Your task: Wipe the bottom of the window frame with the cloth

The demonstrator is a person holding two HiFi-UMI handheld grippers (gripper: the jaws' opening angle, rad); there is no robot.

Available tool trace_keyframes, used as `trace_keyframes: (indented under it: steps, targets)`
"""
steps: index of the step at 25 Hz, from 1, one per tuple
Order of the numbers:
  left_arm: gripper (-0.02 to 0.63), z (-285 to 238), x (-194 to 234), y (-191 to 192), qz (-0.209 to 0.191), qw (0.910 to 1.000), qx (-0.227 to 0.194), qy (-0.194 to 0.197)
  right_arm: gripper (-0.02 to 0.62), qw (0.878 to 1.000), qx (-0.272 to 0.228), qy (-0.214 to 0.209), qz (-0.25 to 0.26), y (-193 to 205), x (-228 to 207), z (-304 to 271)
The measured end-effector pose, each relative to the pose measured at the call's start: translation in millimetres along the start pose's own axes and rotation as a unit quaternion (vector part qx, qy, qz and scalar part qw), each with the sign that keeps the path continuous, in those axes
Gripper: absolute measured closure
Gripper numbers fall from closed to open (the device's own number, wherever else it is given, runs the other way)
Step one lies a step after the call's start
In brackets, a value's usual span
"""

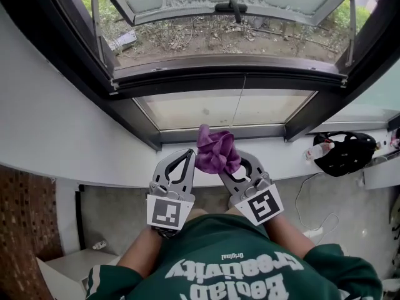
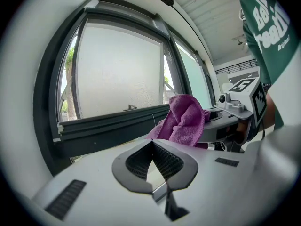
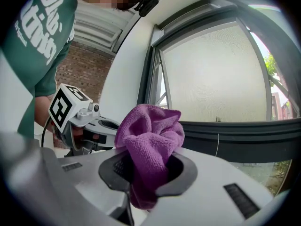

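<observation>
1. Right gripper (image 1: 232,162): its own view shows the jaws clamped on the cloth (image 1: 215,149), with purple folds bulging above the pads and a tail hanging below them
2. Left gripper (image 1: 186,156): its own view shows the jaw tips closed against each other with nothing between them. The head view alone does not settle this, since there the cloth overlaps its tip
3. Cloth position: in the head view it is bunched between the two grippers' tips, above the white sill (image 1: 284,161) and just short of the bottom rail (image 1: 250,132) of the window frame. No view shows it touching the rail
4. Head view only: a dark bag (image 1: 347,152) and a small bottle (image 1: 319,149) lie on the sill well to the right, a white cable (image 1: 310,200) trails on the floor below, and the upper sash (image 1: 231,2) is swung outward over the ground outside
5. Gripper views only: each shows the other gripper's marker cube from the side, and the lower pane (image 3: 211,79) as frosted glass
6. Both grippers sit side by side, close to the person's green shirt (image 1: 234,267)
</observation>
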State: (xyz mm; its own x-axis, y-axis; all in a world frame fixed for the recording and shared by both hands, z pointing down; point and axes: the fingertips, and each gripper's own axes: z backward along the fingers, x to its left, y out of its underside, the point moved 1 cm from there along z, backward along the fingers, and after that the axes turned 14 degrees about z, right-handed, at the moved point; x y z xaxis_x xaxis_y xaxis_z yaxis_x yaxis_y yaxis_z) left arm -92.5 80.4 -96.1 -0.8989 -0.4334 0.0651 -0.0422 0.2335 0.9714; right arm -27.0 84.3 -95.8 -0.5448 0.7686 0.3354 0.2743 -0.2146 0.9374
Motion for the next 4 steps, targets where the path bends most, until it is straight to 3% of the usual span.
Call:
trace_keyframes:
  steps: [4]
  targets:
    - [0.597, -7.3, 1.2, -0.6, -0.004, 1.0, 0.003, 0.002, 0.497, 1.0, 0.007, 0.001, -0.005, 9.3, -4.5, -2.1]
